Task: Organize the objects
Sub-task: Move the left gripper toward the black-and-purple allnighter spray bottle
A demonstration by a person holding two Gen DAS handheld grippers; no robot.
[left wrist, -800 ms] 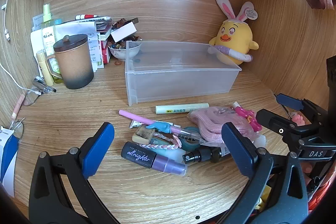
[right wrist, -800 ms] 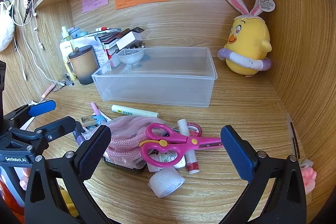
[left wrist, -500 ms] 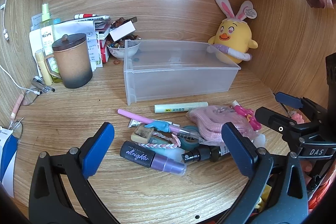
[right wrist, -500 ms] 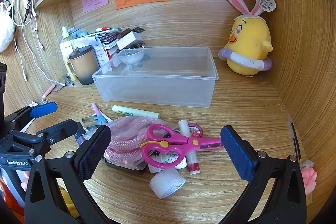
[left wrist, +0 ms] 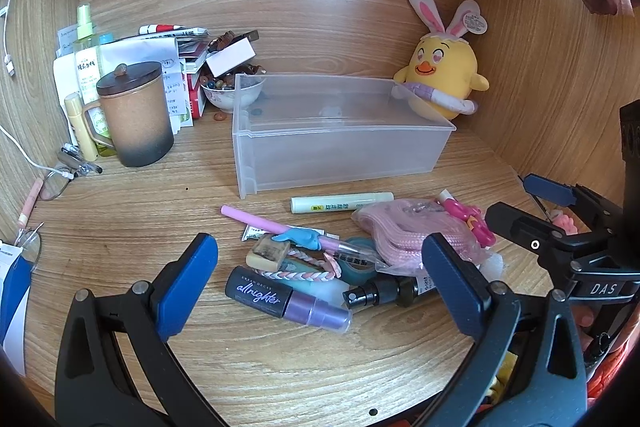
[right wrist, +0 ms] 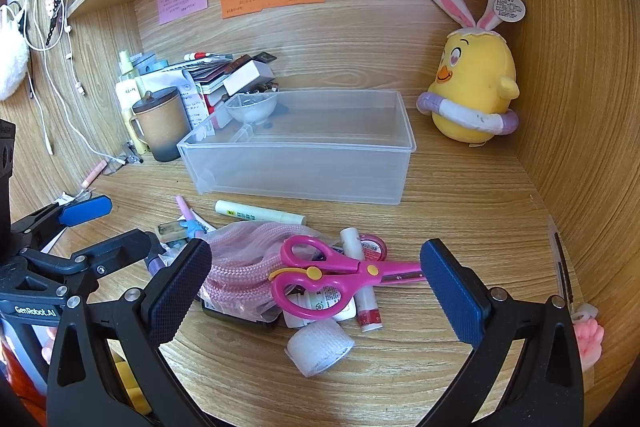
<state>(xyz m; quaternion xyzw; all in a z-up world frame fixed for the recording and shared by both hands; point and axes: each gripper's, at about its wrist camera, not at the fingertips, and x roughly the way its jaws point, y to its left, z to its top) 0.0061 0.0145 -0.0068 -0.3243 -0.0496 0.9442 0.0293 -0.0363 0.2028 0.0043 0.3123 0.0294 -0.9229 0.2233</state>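
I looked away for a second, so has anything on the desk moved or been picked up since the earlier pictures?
Nothing has been picked up or shifted. The left gripper and right gripper still hover with jaws wide open and empty over the clutter; the clear plastic bin and pink-handled scissors lie as before.

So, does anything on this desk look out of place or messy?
Yes. The clear bin holds none of the loose items, while the pink scissors, lip balm, purple spray bottle and pink cord bag lie heaped in front of it. A few beads lie beside their bowl.
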